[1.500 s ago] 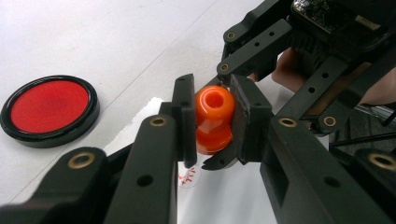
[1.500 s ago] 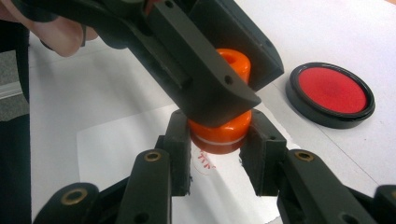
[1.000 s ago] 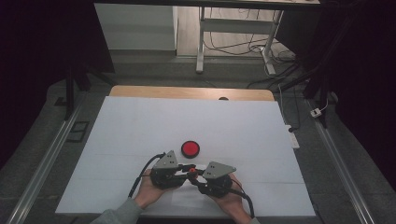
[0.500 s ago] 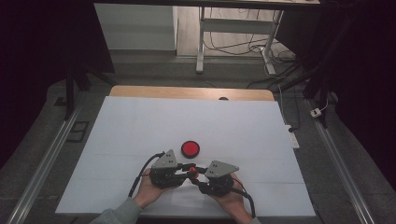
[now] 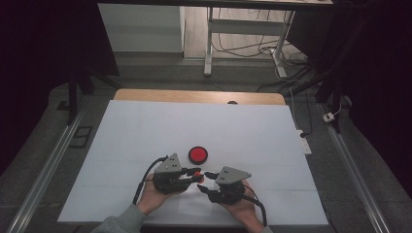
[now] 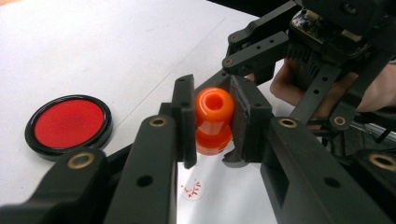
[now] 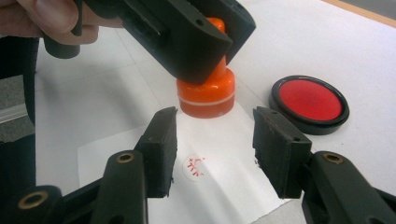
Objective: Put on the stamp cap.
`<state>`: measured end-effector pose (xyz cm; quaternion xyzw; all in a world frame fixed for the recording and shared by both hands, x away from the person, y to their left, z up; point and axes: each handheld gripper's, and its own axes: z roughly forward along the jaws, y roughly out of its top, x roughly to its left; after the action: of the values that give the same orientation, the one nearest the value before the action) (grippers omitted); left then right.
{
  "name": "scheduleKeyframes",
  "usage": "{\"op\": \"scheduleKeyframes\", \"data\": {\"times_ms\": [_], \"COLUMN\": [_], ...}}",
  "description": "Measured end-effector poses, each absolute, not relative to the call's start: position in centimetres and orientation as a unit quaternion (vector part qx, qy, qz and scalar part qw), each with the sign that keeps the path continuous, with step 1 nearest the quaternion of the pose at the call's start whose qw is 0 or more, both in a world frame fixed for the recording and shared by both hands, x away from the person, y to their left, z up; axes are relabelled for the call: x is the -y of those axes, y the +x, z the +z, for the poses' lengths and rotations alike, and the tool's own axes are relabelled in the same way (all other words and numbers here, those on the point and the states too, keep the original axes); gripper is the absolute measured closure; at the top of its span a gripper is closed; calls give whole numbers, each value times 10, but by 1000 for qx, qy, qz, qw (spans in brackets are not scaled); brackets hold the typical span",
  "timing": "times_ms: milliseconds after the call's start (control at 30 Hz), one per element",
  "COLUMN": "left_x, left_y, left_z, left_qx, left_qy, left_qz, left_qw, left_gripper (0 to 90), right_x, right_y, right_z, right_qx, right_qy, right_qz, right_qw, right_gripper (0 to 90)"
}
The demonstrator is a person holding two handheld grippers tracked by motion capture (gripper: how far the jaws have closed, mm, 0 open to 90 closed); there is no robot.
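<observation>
An orange stamp [image 6: 214, 119] with a rounded knob is clamped between the jaws of my left gripper [image 6: 212, 126], its wide base [image 7: 205, 91] pointing down at a white slip of paper [image 7: 224, 186]. A round red stamped mark [image 7: 193, 167] shows on the slip just in front of the stamp. My right gripper [image 7: 212, 149] is open, its two pads low over the slip on either side of the mark. In the high view the left gripper [image 5: 198, 174] and right gripper [image 5: 206, 182] meet tip to tip near the table's front edge.
A round red ink pad in a black rim [image 5: 197, 155] lies just beyond the grippers, lid off. A white sheet [image 5: 145, 131] covers the table. Metal rails run along both sides, and cables lie on the floor at the back.
</observation>
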<state>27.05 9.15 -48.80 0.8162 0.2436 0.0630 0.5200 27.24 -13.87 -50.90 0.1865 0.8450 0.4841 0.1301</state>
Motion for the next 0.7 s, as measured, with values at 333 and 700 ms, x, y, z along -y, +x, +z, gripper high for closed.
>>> {"op": "scheduleKeyframes", "data": {"times_ms": [333,700], "left_x": [-92,-92], "left_y": [271,271], "left_z": [-489,-489], "left_qx": [-245,-245], "left_qy": [818,820], "left_qz": [62,62], "left_qw": [517,514], "left_gripper": [726,725], "right_x": [152,172], "right_y": [274,273], "right_z": [-504,-498], "right_qx": [-837,-830], "right_qy": [206,227], "right_qz": [487,486], "right_qw": [142,154], "right_gripper": [371,317]}}
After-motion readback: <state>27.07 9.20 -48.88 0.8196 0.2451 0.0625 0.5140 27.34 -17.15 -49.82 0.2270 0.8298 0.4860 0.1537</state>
